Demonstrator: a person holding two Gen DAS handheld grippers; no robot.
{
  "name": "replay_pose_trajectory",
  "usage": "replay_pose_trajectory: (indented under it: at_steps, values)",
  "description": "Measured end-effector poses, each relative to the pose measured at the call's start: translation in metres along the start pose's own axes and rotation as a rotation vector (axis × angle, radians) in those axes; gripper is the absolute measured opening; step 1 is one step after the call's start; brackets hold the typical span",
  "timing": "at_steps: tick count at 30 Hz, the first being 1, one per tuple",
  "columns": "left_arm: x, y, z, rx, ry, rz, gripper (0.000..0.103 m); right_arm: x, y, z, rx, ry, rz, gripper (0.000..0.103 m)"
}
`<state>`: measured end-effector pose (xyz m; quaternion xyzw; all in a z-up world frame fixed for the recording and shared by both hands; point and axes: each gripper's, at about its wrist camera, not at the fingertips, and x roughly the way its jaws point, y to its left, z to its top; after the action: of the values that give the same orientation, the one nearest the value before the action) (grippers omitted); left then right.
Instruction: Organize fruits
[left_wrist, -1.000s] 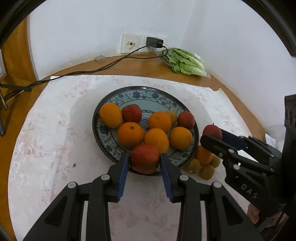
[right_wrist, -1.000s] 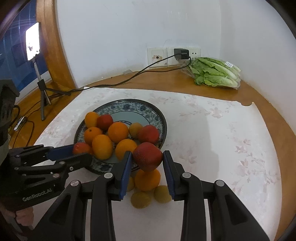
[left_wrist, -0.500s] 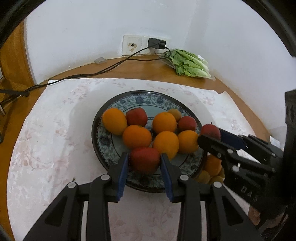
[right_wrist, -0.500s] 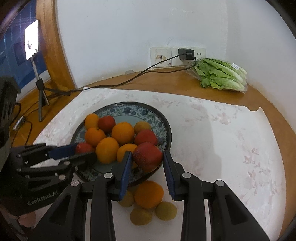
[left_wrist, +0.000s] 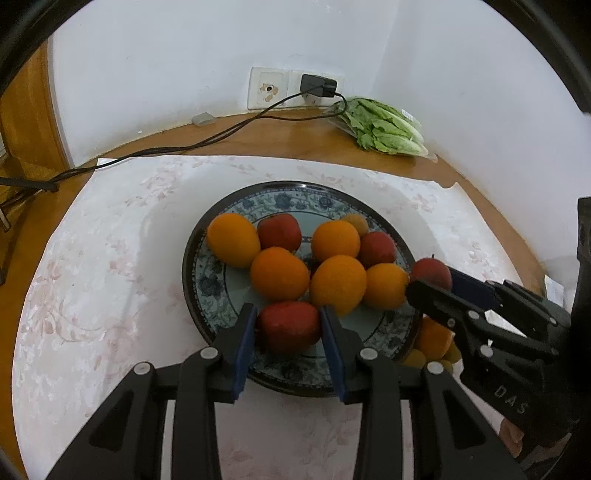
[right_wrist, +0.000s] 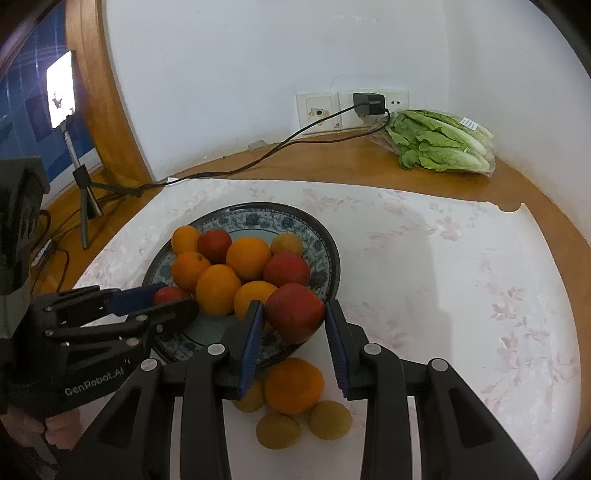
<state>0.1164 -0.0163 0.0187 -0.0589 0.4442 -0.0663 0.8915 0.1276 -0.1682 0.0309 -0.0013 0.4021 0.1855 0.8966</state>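
Observation:
A blue-patterned plate (left_wrist: 273, 203) (right_wrist: 325, 240) on the white cloth holds several oranges (left_wrist: 279, 273) (right_wrist: 247, 256) and red apples (left_wrist: 279, 230). My left gripper (left_wrist: 288, 326) is shut on a red apple (left_wrist: 290, 325) over the plate's near rim. My right gripper (right_wrist: 293, 319) is shut on another red apple (right_wrist: 295, 312) above the plate's right rim; this gripper also shows in the left wrist view (left_wrist: 430, 278). An orange (right_wrist: 293, 384) and three small yellow fruits (right_wrist: 328, 419) lie on the cloth beside the plate.
A bag of lettuce (left_wrist: 384, 127) (right_wrist: 439, 146) lies at the back right by the wall. A charger cable (left_wrist: 221, 134) runs from the wall socket (left_wrist: 295, 88) across the wooden table to the left. A phone on a tripod (right_wrist: 61, 92) stands at the left.
Both grippers have carried their apples forward over the plate. The left apple has gone from the near rim to inside the plate; the right apple has moved off the loose fruits towards the rim.

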Motion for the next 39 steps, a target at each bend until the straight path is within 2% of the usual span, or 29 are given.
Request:
replay_pose_trajectory:
  at_steps: [16,20,27,39]
  values:
    - [0.001,-0.006,-0.003,0.014,-0.008,0.014,0.037,0.013,-0.006,0.019,0.031,-0.026,0.014,0.035]
    - [-0.009,-0.005,-0.003,0.005,-0.023,-0.003,0.043,0.013,-0.008,0.022,0.074,-0.023,0.034,0.035]
    - [-0.029,0.0,-0.003,-0.028,-0.043,-0.037,0.05,0.002,0.005,0.033,0.042,-0.056,0.045,0.035]
    - [-0.04,0.028,-0.006,-0.094,-0.08,0.031,0.052,0.024,0.039,0.032,-0.009,-0.029,0.045,0.035]
